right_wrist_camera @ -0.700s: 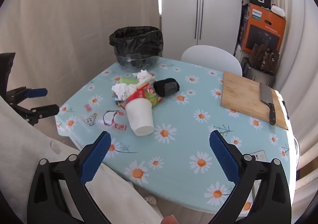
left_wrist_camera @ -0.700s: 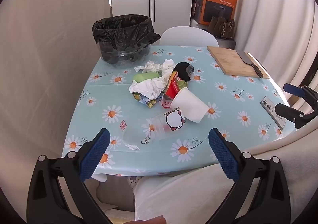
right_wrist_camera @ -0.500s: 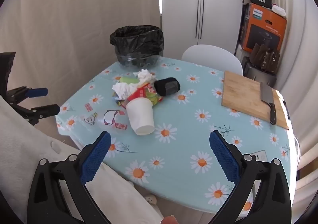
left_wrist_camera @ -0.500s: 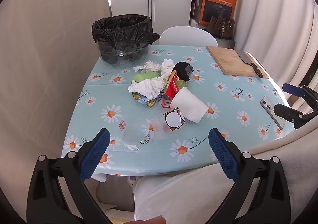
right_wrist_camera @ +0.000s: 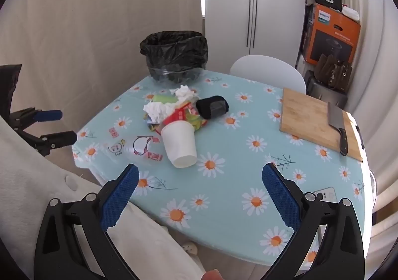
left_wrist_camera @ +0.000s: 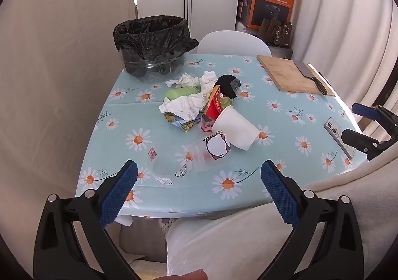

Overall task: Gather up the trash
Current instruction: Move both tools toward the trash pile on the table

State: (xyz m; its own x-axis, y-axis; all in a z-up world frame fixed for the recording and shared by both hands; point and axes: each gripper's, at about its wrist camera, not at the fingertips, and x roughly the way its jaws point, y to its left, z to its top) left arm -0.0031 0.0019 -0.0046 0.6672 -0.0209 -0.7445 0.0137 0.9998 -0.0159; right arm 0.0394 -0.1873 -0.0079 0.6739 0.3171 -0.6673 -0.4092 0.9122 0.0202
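Observation:
A heap of trash lies mid-table: crumpled white tissues (left_wrist_camera: 185,106) (right_wrist_camera: 159,108), a red snack wrapper (left_wrist_camera: 216,106) (right_wrist_camera: 177,114), a green item (left_wrist_camera: 181,92), a black bundle (left_wrist_camera: 227,85) (right_wrist_camera: 212,107). A white paper cup (left_wrist_camera: 236,128) (right_wrist_camera: 180,143) lies tipped beside it, and a clear printed plastic cup (left_wrist_camera: 196,158) (right_wrist_camera: 129,147) lies nearer the front edge. A bin with a black bag (left_wrist_camera: 151,44) (right_wrist_camera: 175,57) stands at the far corner. My left gripper (left_wrist_camera: 197,185) and right gripper (right_wrist_camera: 200,189) both hang open over the near table edge, holding nothing.
A wooden cutting board (left_wrist_camera: 286,73) (right_wrist_camera: 311,118) with a cleaver (left_wrist_camera: 309,73) (right_wrist_camera: 337,126) lies on the right. A phone (left_wrist_camera: 335,133) (right_wrist_camera: 325,194) rests near the front right edge. A white chair (left_wrist_camera: 233,42) (right_wrist_camera: 268,68) stands behind the table. Pale fabric covers the person's lap below.

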